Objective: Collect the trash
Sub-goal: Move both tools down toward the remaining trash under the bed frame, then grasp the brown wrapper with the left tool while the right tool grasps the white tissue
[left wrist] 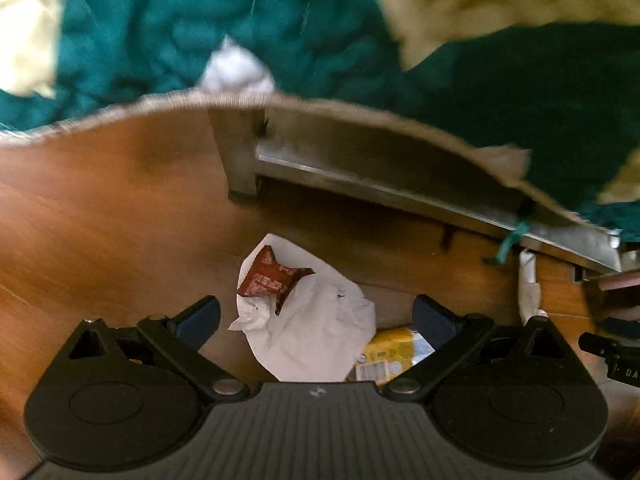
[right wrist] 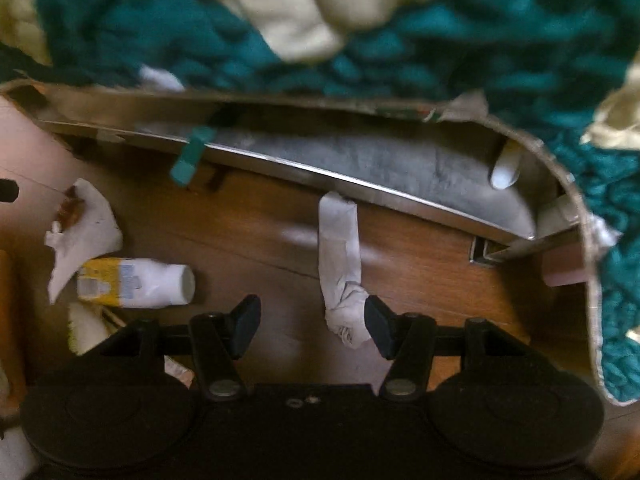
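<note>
We see our left gripper (left wrist: 316, 316) gaping wide over a crumpled white paper (left wrist: 308, 332) with a red wrapper (left wrist: 272, 278) on it — nothing gripped. Our right gripper (right wrist: 312, 324) is open too, a twisted tissue (right wrist: 342, 268) just beside its right finger, lower centre.

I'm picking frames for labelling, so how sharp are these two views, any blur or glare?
Left wrist: blanket smeared by motion, wrapper on the tissue fairly crisp, a glint along the metal rail. Right wrist: softer overall, bottle label unreadable, fisheye bends the rail.
</note>
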A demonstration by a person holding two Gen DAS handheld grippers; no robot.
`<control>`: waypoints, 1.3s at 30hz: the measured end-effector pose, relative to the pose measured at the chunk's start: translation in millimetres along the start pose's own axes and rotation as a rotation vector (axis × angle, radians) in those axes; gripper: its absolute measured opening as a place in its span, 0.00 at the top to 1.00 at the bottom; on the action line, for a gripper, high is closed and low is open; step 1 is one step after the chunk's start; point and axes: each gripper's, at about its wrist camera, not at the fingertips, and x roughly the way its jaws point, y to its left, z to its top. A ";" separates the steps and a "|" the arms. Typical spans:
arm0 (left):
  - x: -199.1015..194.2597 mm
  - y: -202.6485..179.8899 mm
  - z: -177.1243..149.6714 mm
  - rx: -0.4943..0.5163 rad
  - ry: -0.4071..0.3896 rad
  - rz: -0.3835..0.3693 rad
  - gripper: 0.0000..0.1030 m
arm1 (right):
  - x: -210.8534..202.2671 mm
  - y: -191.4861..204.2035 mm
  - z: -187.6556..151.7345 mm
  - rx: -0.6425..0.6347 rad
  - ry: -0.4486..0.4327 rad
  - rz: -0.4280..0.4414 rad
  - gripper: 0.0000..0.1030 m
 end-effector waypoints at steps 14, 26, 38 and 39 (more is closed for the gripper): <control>88.2 1.1 -3.7 0.138 0.022 0.022 0.05 | 80.3 -23.9 2.4 0.169 0.038 -0.043 0.45; 117.7 15.1 2.0 0.106 0.052 0.037 0.56 | 105.8 -18.7 5.2 0.158 0.079 -0.052 0.51; 118.4 13.2 1.8 0.098 0.041 0.062 0.72 | 89.7 -13.4 4.4 0.188 0.124 -0.074 0.95; 115.2 12.6 1.0 0.094 0.043 0.063 0.73 | 83.3 -12.7 2.5 0.197 0.124 -0.068 0.95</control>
